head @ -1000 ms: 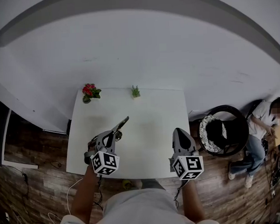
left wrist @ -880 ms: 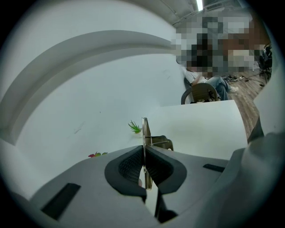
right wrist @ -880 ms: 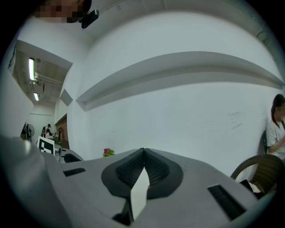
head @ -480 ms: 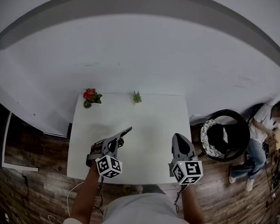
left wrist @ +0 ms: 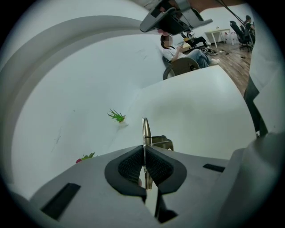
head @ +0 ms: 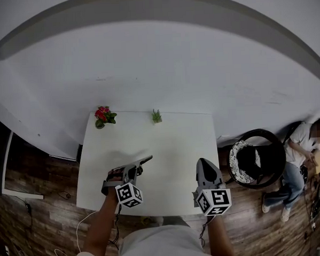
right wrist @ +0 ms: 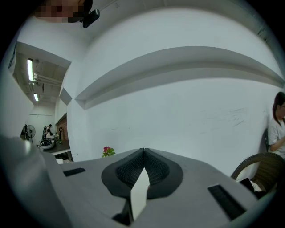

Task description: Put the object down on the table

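Right now my left gripper [head: 135, 167] has its jaws clamped on a slim metal object [left wrist: 145, 131]. In the left gripper view the two ribbed black pads [left wrist: 129, 167] press flat against its sides. A thin pale blade pokes straight out past the tips, and a brassy, darker piece sits just to its right. From the head view the object shows as a dark sliver angling up and to the right from the jaw tips. It sits over the near-left part of the white table [head: 174, 137], with the gripper tilted downward toward the tabletop. I cannot tell whether the object's tip touches the surface or hangs just above it.

My right gripper [head: 203, 162] sits over the near-right edge of the table, well apart from the left one and pointing roughly level at the white wall [head: 162, 60]. Its jaws are pressed together with nothing between them; the right gripper view shows the pads meeting along a single seam.

At the far edge of the table a small pot of red flowers [head: 102, 115] stands at the left corner. A little green plant [head: 157, 117] stands near the middle of that edge. Both are well apart from the object. To the right of the table there is a round wicker chair [head: 255, 158] on the wooden floor [head: 36, 222]. Beyond it a seated person [head: 298, 157] is by the frame's right edge.
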The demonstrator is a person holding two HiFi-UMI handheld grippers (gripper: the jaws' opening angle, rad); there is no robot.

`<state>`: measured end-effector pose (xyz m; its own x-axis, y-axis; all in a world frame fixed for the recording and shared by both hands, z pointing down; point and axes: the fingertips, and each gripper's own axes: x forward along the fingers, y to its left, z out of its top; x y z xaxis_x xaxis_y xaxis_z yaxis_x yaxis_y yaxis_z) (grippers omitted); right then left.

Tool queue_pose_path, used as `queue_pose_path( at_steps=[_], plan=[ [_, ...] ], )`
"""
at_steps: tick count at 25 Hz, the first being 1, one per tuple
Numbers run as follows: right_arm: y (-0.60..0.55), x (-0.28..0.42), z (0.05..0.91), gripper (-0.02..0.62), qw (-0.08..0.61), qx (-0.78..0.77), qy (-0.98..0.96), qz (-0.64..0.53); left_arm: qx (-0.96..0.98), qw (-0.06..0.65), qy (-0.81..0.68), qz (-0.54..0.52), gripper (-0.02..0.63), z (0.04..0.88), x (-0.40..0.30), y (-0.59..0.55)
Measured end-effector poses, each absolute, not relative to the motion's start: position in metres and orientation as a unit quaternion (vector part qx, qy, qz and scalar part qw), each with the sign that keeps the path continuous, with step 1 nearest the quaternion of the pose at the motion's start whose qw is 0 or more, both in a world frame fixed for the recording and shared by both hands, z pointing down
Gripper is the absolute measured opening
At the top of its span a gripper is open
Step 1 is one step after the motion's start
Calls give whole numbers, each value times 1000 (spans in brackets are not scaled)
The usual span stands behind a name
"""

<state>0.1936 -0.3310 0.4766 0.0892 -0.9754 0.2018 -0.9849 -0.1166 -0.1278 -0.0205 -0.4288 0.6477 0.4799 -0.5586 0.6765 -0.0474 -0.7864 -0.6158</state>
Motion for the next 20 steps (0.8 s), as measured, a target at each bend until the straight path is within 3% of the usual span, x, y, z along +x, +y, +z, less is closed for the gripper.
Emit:
queue_pose_path(
  at_steps=[20],
  plan=[
    [-332, 202, 486, 8, 29, 740, -658, 132, -790, 263, 137, -536, 20, 705, -23, -421]
  ],
)
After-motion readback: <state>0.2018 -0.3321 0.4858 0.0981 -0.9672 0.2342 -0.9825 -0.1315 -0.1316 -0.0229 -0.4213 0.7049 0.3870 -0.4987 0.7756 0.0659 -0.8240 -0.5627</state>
